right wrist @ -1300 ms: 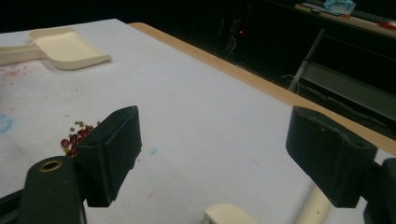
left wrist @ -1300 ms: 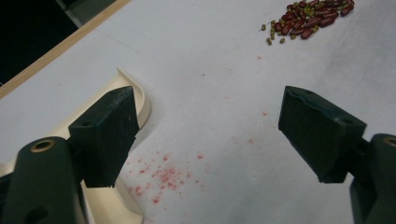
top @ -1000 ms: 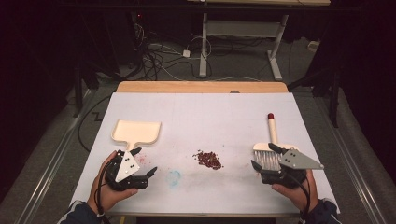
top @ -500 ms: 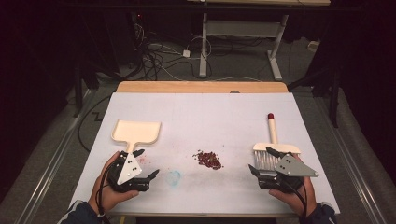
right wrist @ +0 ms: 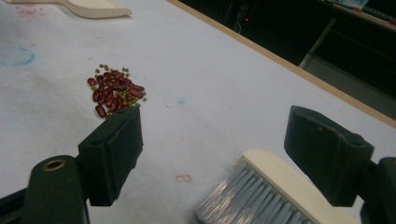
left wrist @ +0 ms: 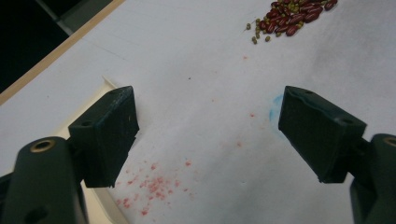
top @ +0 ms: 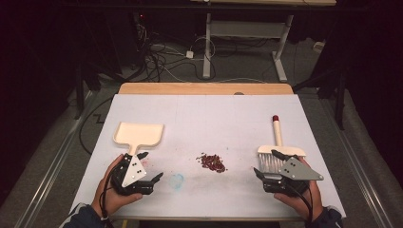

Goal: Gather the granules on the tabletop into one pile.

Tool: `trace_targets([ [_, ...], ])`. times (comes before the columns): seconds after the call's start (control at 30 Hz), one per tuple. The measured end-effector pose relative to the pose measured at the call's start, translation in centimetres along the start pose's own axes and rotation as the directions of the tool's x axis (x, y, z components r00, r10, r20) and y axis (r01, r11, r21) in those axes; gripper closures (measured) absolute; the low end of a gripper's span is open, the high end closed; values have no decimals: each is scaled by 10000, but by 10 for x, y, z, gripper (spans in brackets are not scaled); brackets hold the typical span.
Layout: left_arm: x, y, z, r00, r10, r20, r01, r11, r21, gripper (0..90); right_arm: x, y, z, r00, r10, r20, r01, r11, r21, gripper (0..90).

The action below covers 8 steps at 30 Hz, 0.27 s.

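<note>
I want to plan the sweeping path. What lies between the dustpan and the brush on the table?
In the high view, the pile of beans lies between the dustpan and the brush, with bare table elsewhere.

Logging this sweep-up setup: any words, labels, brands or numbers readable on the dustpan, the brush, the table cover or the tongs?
None: no readable text.
Dustpan: plain cream, unmarked.
Brush: no label visible.
White table cover: only red and blue stains, plus one small red outline mark, not legible as text.
</note>
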<state>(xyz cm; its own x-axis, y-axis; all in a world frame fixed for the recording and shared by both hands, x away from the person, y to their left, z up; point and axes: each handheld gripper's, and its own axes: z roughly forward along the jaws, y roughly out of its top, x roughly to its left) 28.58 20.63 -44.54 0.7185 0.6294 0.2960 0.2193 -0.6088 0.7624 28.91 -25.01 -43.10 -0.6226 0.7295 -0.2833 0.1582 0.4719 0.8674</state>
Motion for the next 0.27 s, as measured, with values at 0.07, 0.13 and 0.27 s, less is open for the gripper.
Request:
trace_targets([
  [0.07,0,0,0,10000,-13,19,13,10000,-13,192,0,0,0,10000,-12,11,12,10000,9,201],
  [0.13,0,0,1,10000,-10,-36,10,10000,36,193,-1,0,0,10000,-13,8,13,10000,-6,201],
  [0.27,1,1,1,10000,-69,-54,69,10000,32,193,-1,0,0,10000,-57,41,57,10000,20,201],
])
